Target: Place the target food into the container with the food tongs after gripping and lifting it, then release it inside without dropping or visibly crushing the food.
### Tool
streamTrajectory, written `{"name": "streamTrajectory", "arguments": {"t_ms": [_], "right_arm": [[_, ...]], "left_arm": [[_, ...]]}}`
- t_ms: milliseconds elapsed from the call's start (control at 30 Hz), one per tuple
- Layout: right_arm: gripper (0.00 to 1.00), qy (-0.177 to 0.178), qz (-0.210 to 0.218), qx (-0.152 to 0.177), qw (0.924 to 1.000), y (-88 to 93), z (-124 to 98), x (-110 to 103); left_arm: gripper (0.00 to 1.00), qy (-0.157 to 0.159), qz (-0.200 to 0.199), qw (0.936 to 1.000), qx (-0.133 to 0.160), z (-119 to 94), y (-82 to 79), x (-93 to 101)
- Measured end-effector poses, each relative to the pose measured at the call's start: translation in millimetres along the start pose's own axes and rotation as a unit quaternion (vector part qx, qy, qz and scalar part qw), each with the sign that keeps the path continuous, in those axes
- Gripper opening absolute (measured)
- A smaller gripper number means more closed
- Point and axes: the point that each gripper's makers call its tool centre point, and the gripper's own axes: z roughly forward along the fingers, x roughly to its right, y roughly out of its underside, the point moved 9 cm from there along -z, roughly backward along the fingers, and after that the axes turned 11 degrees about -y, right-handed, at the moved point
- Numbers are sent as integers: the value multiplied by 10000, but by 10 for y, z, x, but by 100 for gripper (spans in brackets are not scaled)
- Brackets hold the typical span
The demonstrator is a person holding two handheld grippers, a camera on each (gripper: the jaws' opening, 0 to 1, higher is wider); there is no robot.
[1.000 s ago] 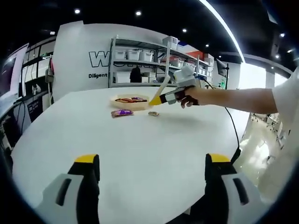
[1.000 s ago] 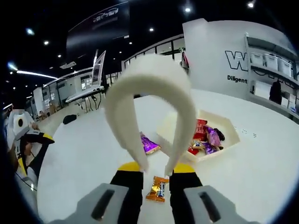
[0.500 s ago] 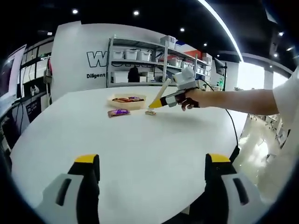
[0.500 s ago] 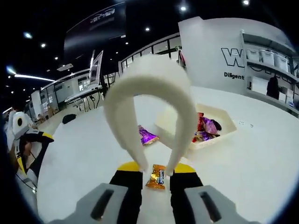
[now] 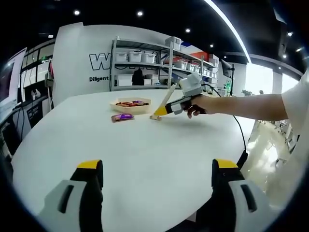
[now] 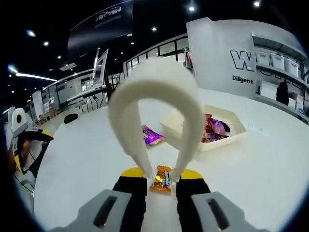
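Right gripper view: the right gripper [image 6: 161,175] is clamping the cream food tongs [image 6: 155,104] by their two arms, and the tong tips are straddling the orange-wrapped snack [image 6: 161,177] lying on the white table [image 6: 260,164], apparently to close on it. The container [image 6: 212,131], already holding wrapped snacks, is sitting well beyond, with a purple-wrapped snack [image 6: 151,136] beside it. In the left gripper view, the left gripper [image 5: 157,186] is hanging wide open and empty, well apart from the work.
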Motion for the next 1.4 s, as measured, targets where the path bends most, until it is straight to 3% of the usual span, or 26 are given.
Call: {"name": "streamTrajectory", "arguments": {"t_ms": [433,600,667,700,800,1200,1400], "right_arm": [[11,140,-405,-262,9987,23,-26,39],[9,230,-241,-240,9992,9,-37,89],[9,150,63,-68,9998,-10,-23,87],[9,41,310,68,9995,-33,-34,55],[9,-10,413,242,9989,-122,-89,78],[9,179,92,477,9987,-502,-276,127],[10,194,-72,426,9989,-670,-274,64]], "left_arm": [[92,6,16,10000,-5,5,-2,9],[91,-41,17,10000,2,-37,-14,-23],[91,-77,11,10000,25,-56,-19,-42],[91,-83,0,10000,25,-61,-19,-50],[91,-101,-5,9999,20,-62,-19,-57],[91,-9,19,10000,89,-38,-78,-26],[91,-20,10,10000,86,-35,-73,-42]]}}
